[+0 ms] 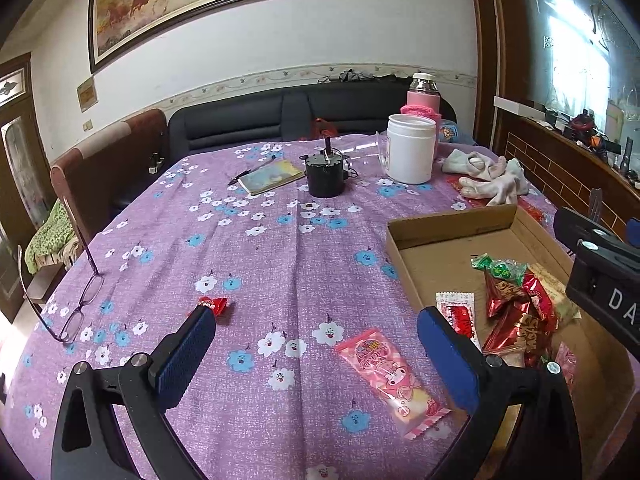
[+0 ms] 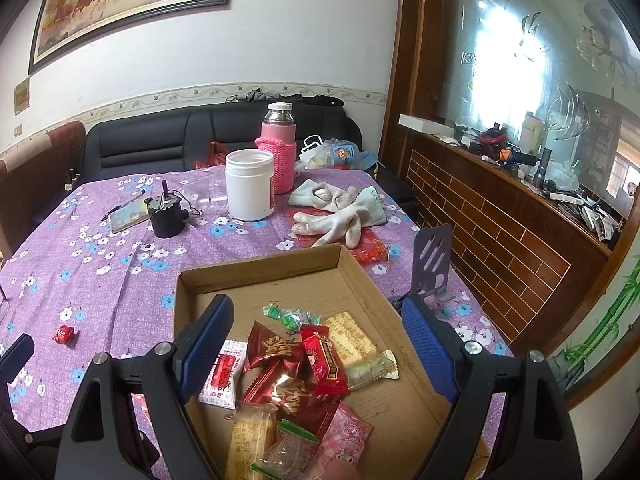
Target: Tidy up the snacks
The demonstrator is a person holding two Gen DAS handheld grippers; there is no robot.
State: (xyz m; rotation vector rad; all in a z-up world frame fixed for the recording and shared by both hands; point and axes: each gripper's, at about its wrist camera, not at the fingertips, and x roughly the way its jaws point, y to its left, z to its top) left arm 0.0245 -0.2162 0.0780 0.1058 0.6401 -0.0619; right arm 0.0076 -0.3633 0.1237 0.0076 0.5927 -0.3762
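Left gripper (image 1: 316,328) spread wide, gripping nothing, angled down over the purple floral tablecloth (image 1: 248,264). Farthest left, glasses (image 1: 76,304) parked clear of the work. Next, a small red candy (image 1: 212,305) loose beside the left pad, not yet gathered. Between the open pads, a pink snack packet (image 1: 390,380) flat on the cloth, likely next for pickup. Further right, the cardboard box (image 2: 360,276) serving as collection tray, wrapped snacks (image 2: 296,364) heaped at its near end. Right gripper (image 2: 316,328) poised over that heap, jaws wide, empty, probably just past a drop-off.
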